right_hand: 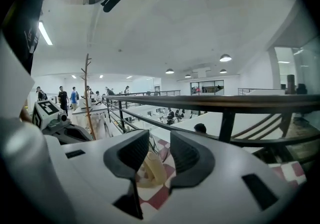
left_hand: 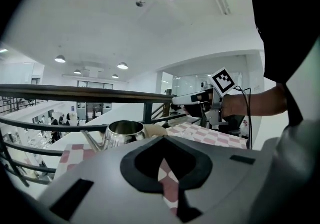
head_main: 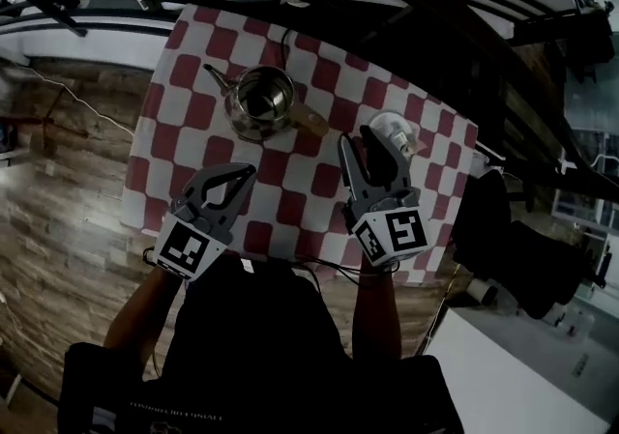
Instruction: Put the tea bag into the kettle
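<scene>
Kettle (head_main: 259, 101) stands on the table (head_main: 193, 123) — toward the far edge, with the railing (left_hand: 75, 92) behind it.

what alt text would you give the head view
Seen from above, an open metal kettle stands on a red-and-white checked tablecloth, with two handheld grippers over the cloth's near part. The left gripper has its jaws together and empty; the right gripper has its jaws apart beside a small round pale object.
</scene>
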The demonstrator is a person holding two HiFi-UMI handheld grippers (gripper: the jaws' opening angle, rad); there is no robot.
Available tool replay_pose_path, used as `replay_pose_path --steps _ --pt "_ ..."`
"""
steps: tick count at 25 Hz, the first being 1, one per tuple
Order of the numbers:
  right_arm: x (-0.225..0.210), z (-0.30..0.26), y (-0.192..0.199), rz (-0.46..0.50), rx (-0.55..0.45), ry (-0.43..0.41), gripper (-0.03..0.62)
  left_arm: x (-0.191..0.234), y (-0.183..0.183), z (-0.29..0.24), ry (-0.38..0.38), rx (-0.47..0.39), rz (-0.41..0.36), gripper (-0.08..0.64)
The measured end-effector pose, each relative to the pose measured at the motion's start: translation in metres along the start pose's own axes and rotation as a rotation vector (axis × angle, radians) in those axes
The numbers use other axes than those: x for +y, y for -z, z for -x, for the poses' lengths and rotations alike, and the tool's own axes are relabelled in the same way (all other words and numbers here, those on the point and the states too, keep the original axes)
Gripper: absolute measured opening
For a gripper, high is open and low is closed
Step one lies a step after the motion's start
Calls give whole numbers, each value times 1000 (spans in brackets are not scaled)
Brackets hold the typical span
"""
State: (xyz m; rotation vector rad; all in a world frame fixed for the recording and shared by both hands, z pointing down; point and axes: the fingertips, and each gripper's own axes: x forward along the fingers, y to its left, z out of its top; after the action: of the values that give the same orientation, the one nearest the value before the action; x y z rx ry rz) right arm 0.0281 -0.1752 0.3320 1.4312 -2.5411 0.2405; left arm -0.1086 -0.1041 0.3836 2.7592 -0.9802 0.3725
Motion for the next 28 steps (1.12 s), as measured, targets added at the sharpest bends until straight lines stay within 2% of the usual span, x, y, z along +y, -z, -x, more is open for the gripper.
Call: replay_pose_path --steps 5,12,19,28 --pt "-69 53 31 -78 25 123 138 -37 -9 -60 107 53 -32 5" --pt "-114 144 58 -141 20 297 138 -99 -22 -105 246 66 -105 5" --pt "-135 232 98 -209 32 433 138 -179 -19 -138 398 102 -174 5" --pt "-138 294 154 -288 70 508 138 -251 1 -171 503 152 -191 5"
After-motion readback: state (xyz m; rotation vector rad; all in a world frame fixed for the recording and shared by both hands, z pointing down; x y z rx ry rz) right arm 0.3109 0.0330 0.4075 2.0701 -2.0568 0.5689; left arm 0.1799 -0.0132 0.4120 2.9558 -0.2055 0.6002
